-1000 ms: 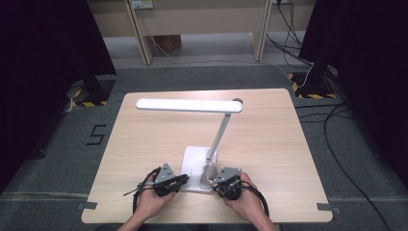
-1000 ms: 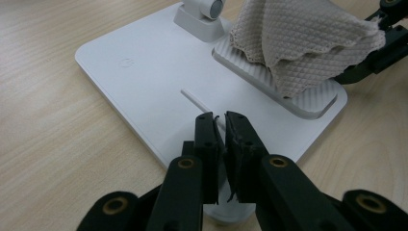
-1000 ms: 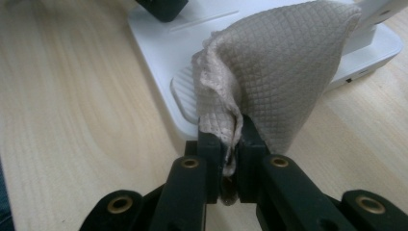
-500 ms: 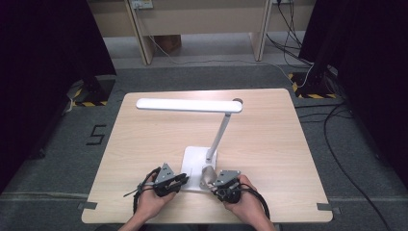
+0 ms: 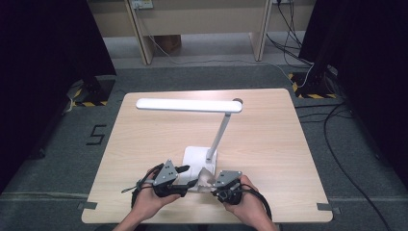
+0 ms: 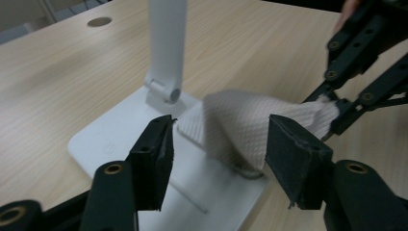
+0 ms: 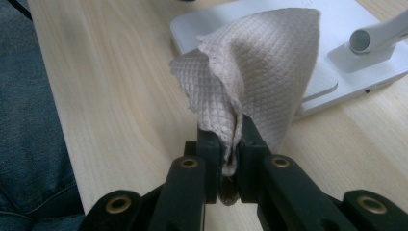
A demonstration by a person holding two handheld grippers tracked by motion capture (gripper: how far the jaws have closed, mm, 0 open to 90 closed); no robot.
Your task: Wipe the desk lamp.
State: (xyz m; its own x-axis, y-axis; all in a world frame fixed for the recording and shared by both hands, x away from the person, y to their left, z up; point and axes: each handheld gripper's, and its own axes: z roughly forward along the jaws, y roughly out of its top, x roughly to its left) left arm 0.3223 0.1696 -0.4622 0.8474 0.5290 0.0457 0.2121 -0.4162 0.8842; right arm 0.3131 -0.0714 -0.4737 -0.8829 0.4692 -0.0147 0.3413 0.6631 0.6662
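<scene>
Between the just-opened, empty left gripper (image 6: 219,144) jaws, risks snagging paper towel (image 7: 260,72) clamped by right gripper (image 7: 230,144), dragging it off lamp base (image 6: 115,139).

Light wooden table (image 5: 269,139), white desk lamp (image 5: 199,161) standing on it, near front edge

**Paper towel pinched over the lamp base**

A white, quilted paper towel (image 7: 260,72) stands bunched into a cone, its lower corner pinched between black jaws, its free end draped on the white desk lamp base (image 5: 195,159). From the base's centre, it lies toward 5 o'clock, at the near edge.
</scene>
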